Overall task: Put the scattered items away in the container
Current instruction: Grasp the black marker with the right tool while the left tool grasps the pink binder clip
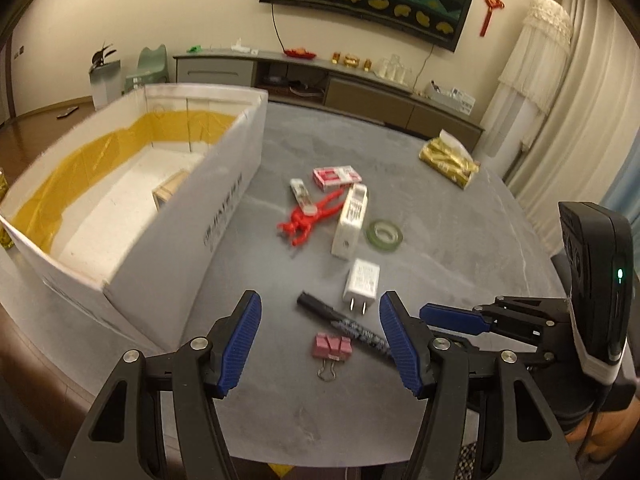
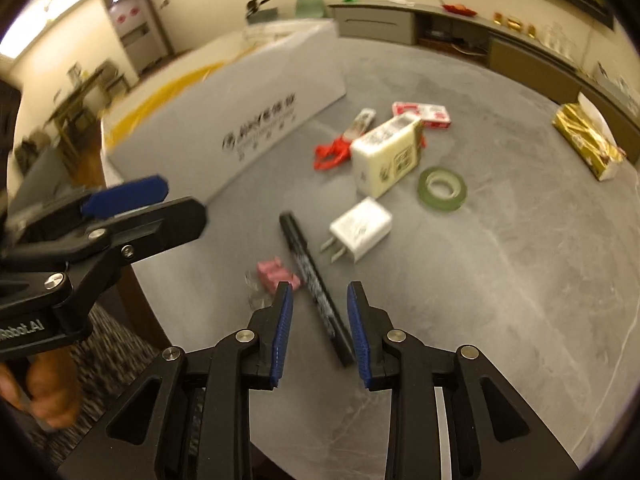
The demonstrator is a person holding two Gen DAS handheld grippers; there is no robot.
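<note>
Scattered items lie on the grey table (image 1: 460,240), right of the white cardboard box (image 1: 224,216) that fills the left of the left wrist view. Nearest is the black marker pen (image 2: 316,288); in the right wrist view its long axis runs from upper left to lower right, and its near end lies between the blue pads of the right gripper (image 2: 320,332), whose jaws stand apart without touching it. Just left of the pen is the pink binder clip (image 1: 333,347). The white charger (image 1: 361,286) points its two prongs toward the bottom of the frame. The left gripper (image 1: 320,340) hangs wide open over pen and clip. Farther up lie green tape roll (image 1: 385,235), a cream adapter block (image 1: 351,220) and a red plastic figure (image 1: 306,220).
</note>
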